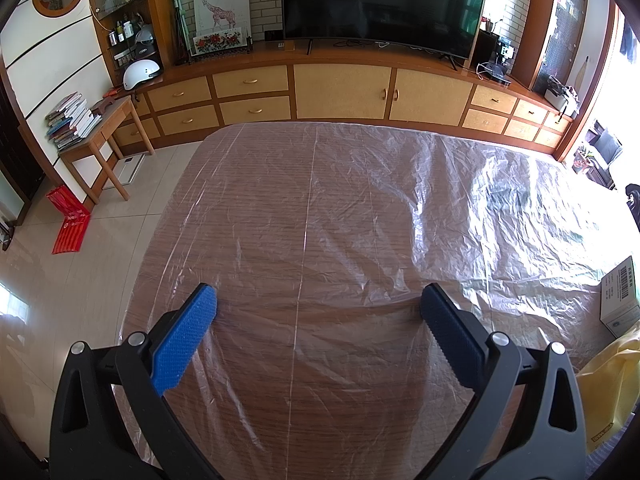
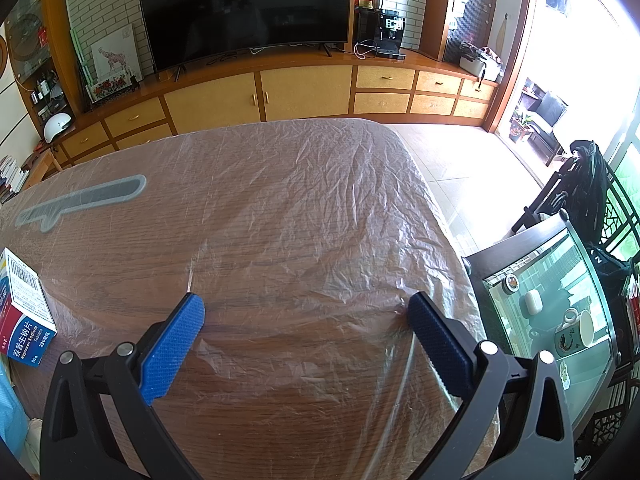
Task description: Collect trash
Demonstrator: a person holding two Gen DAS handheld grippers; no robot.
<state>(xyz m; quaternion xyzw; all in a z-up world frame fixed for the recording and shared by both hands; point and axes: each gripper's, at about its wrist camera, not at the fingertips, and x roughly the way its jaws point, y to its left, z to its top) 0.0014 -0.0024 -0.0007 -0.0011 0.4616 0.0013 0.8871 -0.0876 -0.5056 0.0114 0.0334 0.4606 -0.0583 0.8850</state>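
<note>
Both hand-held grippers, left (image 1: pixel 318 300) and right (image 2: pixel 306 308), were held wide apart and empty over the tabletop (image 1: pixel 320 208), seemingly readied for the box (image 2: pixel 24 312).

Right gripper (image 2: pixel 306 310) with blue pads spread wide, hovering empty over a wooden table (image 2: pixel 280 216) wrapped in crinkled clear plastic. Small medicine box (image 2: pixel 26 312) at the table's left edge. Glass-topped side table (image 2: pixel 560 300) to the right, holding a mug (image 2: pixel 576 330). Dark television (image 2: pixel 244 8) on cabinets behind.
</note>
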